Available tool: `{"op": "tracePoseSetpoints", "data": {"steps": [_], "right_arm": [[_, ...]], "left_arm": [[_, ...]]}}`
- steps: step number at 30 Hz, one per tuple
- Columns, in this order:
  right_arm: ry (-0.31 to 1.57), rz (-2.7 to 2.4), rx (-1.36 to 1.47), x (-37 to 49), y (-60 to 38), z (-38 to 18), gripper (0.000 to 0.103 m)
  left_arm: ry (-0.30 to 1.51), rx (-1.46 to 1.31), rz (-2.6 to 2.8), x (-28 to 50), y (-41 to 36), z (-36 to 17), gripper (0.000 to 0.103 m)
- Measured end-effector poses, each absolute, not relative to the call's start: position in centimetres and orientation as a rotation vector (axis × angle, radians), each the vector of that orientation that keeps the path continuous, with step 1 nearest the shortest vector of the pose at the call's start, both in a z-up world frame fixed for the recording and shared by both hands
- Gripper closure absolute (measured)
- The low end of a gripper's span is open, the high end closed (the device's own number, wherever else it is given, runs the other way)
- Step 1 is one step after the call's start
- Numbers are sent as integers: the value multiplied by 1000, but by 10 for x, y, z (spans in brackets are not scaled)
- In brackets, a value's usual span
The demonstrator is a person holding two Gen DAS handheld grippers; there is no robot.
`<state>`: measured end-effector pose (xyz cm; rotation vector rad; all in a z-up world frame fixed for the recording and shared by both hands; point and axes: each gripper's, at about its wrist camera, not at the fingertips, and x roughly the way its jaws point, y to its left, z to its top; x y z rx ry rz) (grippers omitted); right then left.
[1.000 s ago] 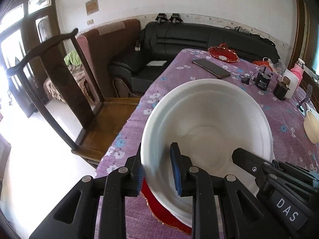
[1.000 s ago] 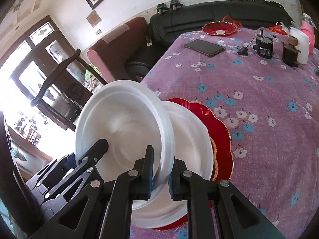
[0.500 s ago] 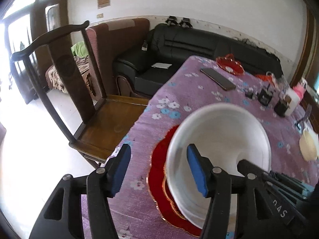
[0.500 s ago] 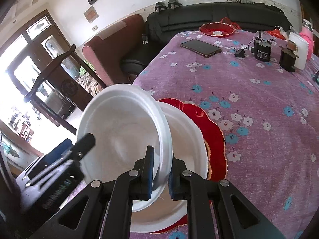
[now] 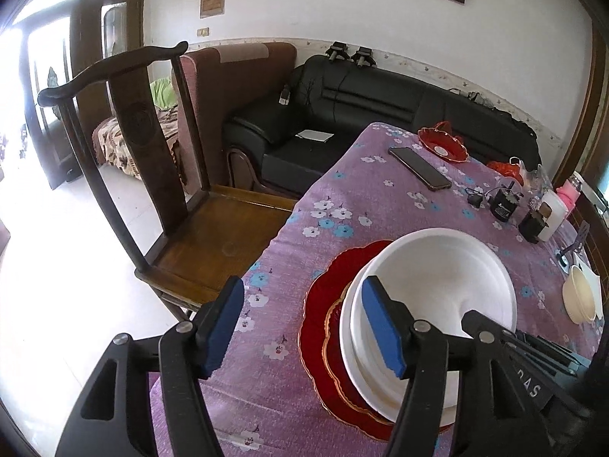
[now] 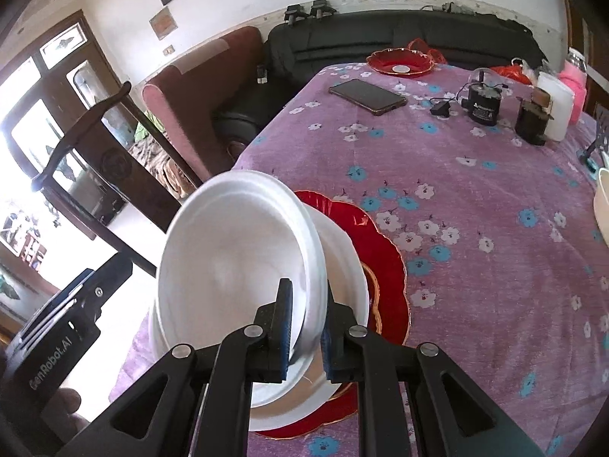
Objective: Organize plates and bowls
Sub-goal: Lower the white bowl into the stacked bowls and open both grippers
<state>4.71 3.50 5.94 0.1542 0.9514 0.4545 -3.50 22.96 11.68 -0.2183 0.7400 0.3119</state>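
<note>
The right gripper [image 6: 306, 329] pinches the white bowl [image 6: 236, 259] rim between its fingers, presumably steadying it over the white plate [image 6: 344, 266], while the left gripper [image 5: 304, 327] hangs spread, empty.

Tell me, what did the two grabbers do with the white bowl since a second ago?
The left gripper let go of the white bowl: its jaws opened wide and it pulled back. The right gripper stayed clamped on the bowl's rim, holding it tilted over the white plate on the red plate. The phone stayed put.
</note>
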Motion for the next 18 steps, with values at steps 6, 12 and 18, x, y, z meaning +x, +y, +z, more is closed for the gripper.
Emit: {"op": "tracePoseSetpoints", "data": {"steps": [6, 12, 18], "right_arm": [[902, 452, 166, 41, 31, 69, 43], [853, 471, 234, 32, 16, 83, 43], [823, 445, 262, 23, -7, 90, 43]], "left_arm": [[727, -214, 309, -42, 225, 122, 32], [652, -163, 340, -59, 209, 137, 8], [627, -146, 222, -74, 182, 151, 8]]}}
